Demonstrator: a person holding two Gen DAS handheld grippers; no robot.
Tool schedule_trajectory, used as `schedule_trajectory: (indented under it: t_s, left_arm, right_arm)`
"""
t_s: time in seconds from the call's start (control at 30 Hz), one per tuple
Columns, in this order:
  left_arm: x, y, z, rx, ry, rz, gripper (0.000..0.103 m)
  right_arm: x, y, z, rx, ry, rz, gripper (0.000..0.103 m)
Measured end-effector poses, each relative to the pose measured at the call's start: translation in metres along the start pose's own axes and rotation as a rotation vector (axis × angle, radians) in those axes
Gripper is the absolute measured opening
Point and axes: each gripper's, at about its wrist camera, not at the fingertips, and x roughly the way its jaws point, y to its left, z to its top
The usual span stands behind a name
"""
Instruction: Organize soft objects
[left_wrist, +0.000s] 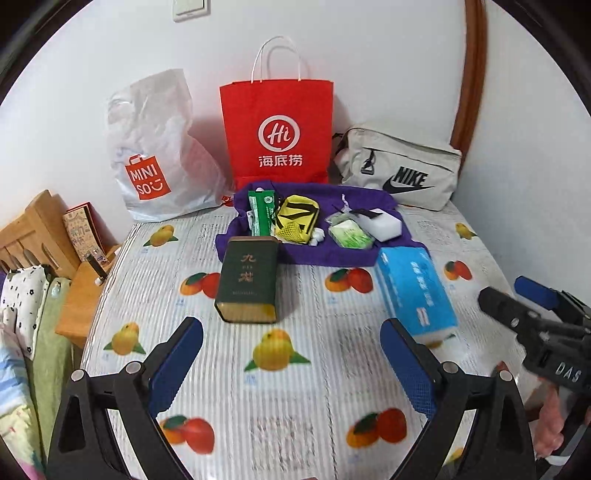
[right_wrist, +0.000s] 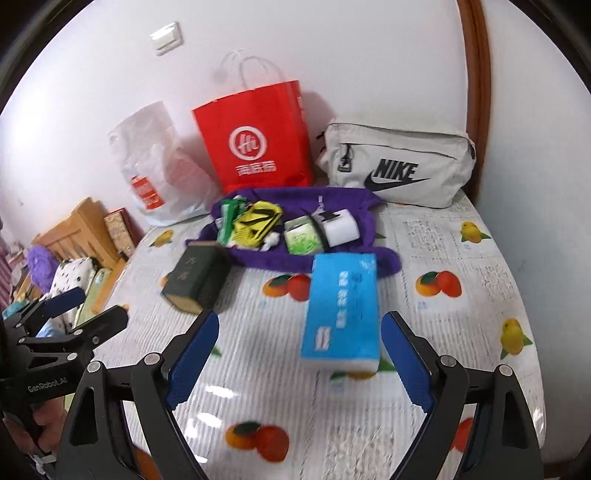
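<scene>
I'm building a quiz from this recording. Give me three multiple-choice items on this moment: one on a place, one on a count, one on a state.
1. The blue tissue pack lies:
A. in the red paper bag
B. on the table
C. on the purple cloth

2. Bags along the wall:
A. one
B. two
C. three

3. The right gripper is:
A. open, empty
B. shut on the pack
C. shut on the green tin

B, it rests on the fruit-print cover; C, white plastic bag, red, grey Nike bag; A, fingers spread, nothing gripped.

Left tool (left_wrist: 291, 354) and right tool (right_wrist: 299, 350), both wide apart, empty.
</scene>
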Motion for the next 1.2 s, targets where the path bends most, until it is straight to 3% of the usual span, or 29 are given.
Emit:
schedule_trajectory:
  t_s: [0.17, 0.37, 0.5, 1.2]
  left_arm:
    - [-0.017, -0.003, -0.023, -0.028, -0.012, -0.034, 0.097]
    - [-0.037, -0.003, -0.042, -0.028, -0.03, -0.008, 0.097]
    - [-0.045, -0.004, -0.045, -0.033, -0.04, 0.023, 0.097]
    - [-0.063, -0.003, -0.051, -0.036, -0.07, 0.021, 0.097]
  right_arm:
    - [-0.02, 0.01, -0.022, -0.036, -0.005, 0.006, 0.089]
    - [-0.043, 0.018, -0.038, -0.062, -0.048, -0.007, 0.089]
    - [-0.055, 0.021, -0.044, -0.071, -0.071, -0.022, 0.089]
    - [-0.075, 0.02, -0.047, -0.063, -0.106, -0.025, 0.089]
